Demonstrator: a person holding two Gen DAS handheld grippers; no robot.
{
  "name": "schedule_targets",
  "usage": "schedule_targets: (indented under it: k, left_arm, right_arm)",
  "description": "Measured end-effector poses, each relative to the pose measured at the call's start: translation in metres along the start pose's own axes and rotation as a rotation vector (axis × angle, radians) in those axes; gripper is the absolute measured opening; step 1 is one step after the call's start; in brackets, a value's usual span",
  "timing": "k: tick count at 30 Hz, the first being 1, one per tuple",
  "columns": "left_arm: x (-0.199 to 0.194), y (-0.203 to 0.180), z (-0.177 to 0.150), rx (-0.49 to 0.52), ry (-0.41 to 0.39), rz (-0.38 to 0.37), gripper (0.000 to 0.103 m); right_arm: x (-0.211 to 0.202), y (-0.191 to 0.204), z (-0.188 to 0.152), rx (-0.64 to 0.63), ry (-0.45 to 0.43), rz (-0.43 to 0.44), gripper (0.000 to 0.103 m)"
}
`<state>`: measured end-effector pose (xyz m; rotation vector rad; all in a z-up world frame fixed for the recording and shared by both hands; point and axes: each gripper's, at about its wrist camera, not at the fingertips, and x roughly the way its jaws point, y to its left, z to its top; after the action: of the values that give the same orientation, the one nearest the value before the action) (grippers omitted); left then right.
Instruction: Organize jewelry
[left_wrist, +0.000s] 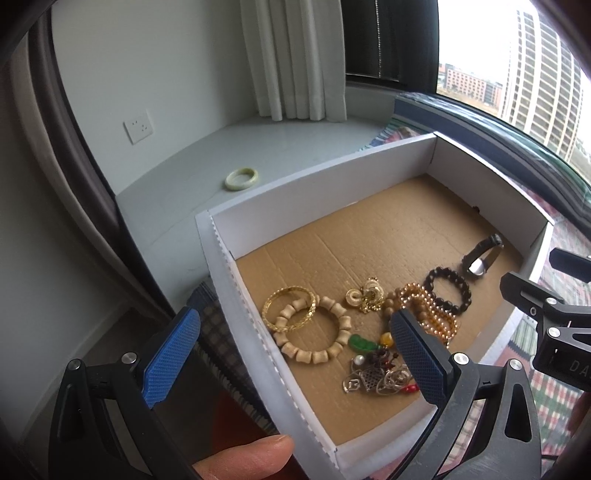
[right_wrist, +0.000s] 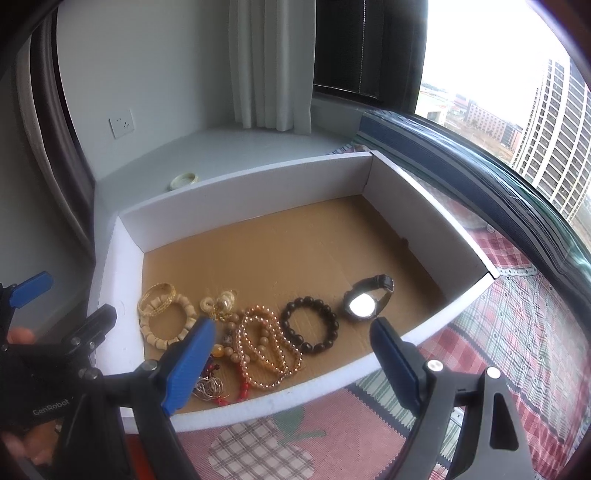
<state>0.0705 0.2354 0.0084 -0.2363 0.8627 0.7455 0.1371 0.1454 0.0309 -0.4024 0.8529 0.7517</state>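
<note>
My left hand-held gripper (left_wrist: 295, 354) hangs spread wide w/ nothing in it over the box (left_wrist: 317, 192); right hand-held gripper (right_wrist: 291, 354) likewise released. Jewelry sits lower centre: gold bangle (left_wrist: 290, 308), wood bracelet (left_wrist: 314, 328), watch (right_wrist: 365, 299). Pale ring, jade I think (left_wrist: 242, 178), lies on the ledge upper left.

One box (right_wrist: 229, 199), one watch (right_wrist: 364, 301), one green ring (left_wrist: 242, 178) outside, one gold bangle (right_wrist: 157, 298), three bead bracelets, two tools.
</note>
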Motion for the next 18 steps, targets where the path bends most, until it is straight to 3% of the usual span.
schedule_targets:
  k: [8, 10, 18]
  left_arm:
    - [-0.0008, 0.0042, 0.0004, -0.032, 0.012, -0.036, 0.103]
    - [-0.0004, 0.0052, 0.0009, -0.038, 0.015, -0.040, 0.103]
    - [0.0004, 0.0067, 0.0012, -0.043, 0.019, -0.040, 0.103]
  right_arm:
    - [0.0023, 0.0023, 0.0006, -0.006, 0.008, -0.007, 0.088]
    - [0.0028, 0.0039, 0.0012, -0.012, 0.010, -0.007, 0.095]
    - [0.0034, 0.0104, 0.0036, -0.027, 0.016, -0.002, 0.097]
